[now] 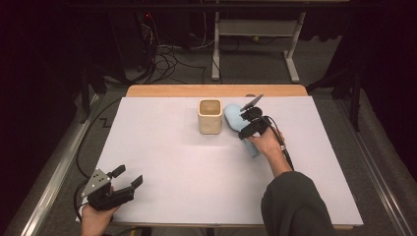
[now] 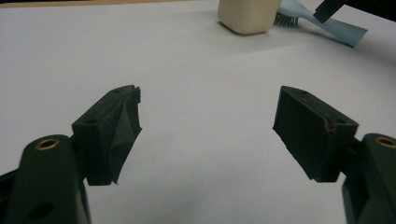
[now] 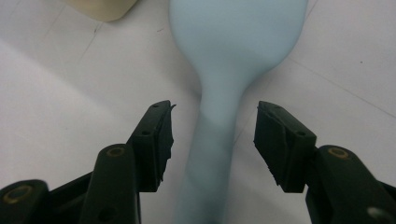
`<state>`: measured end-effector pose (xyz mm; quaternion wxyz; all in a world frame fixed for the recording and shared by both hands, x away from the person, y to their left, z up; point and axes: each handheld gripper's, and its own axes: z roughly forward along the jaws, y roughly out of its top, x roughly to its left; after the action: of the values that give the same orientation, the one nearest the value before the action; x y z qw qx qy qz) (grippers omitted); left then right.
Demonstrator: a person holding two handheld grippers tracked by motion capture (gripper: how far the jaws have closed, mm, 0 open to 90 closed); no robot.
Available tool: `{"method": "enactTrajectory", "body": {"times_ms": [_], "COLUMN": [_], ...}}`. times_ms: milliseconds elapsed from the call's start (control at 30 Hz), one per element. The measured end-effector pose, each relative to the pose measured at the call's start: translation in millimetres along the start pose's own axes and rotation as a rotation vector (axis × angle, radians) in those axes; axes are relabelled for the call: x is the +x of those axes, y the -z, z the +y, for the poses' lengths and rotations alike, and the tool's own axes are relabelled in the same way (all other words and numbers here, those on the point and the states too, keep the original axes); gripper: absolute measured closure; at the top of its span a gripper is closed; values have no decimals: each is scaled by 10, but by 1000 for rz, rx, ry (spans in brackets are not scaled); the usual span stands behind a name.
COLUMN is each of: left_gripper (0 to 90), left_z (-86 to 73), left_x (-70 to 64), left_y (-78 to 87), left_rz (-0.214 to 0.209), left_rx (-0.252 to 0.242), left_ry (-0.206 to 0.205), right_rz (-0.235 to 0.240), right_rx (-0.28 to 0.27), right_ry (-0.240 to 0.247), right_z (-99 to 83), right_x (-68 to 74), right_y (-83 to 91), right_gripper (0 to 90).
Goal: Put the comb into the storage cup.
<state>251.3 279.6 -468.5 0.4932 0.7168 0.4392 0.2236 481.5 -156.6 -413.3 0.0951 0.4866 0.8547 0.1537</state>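
Right gripper (image 3: 212, 140) wide open, straddling blue brush (image 3: 219, 93) handle, gripping nothing yet. Tip: drop lower, stay centred, then squeeze.

A white-topped table (image 1: 172, 162) (wood edge at the far side) carries a cream cup (image 1: 210, 116) and a pale-blue brush (image 1: 235, 118).
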Motion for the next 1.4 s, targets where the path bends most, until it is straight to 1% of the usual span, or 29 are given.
{"method": "enactTrajectory", "body": {"times_ms": [133,300,433,500,600,633,667,700,733,833,933,967,1033,1233,1400], "left_gripper": [234,234,234,234,234,234,234,234,235,235,235,235,235,235,236], "left_z": [1,1,2,2,3,3,3,3,3,4,3,3,4,4,4], "left_x": [-10,-7,-12,-13,-13,-13,-14,-15,-16,-19,-17,-17,-19,-19,-18], "left_y": [-5,-3,-6,-6,-7,-7,-7,-6,-5,-6,-4,-4,-5,-9,-7], "left_rz": [-5,-5,-7,-7,-9,-9,-9,-10,-10,-12,-11,-11,-12,-15,-16], "left_rx": [3,1,2,2,1,1,1,0,1,1,1,0,1,-1,-3], "left_ry": [-4,-1,-3,-4,-3,-3,-3,-3,-4,-5,-6,-6,-7,-2,0], "right_rz": [-8,-19,-34,-38,-55,-65,-70,-73,-70,-64,-51,-44,-26,-27,-19], "right_rx": [23,30,44,51,76,83,91,89,90,85,75,68,58,7,-9], "right_ry": [-13,-40,-47,-48,-43,-30,-36,-29,-47,-51,-73,-70,-80,-63,-63], "right_z": [12,32,60,78,105,111,111,112,111,104,89,83,69,36,17], "right_x": [-9,-13,9,23,70,81,93,90,92,77,64,50,29,11,-9], "right_y": [-66,-103,-144,-167,-201,-217,-229,-240,-240,-238,-234,-234,-229,-180,-117], "right_gripper": [510,563,594,627,660,678,681,685,688,695,699,700,701,703,703]}}
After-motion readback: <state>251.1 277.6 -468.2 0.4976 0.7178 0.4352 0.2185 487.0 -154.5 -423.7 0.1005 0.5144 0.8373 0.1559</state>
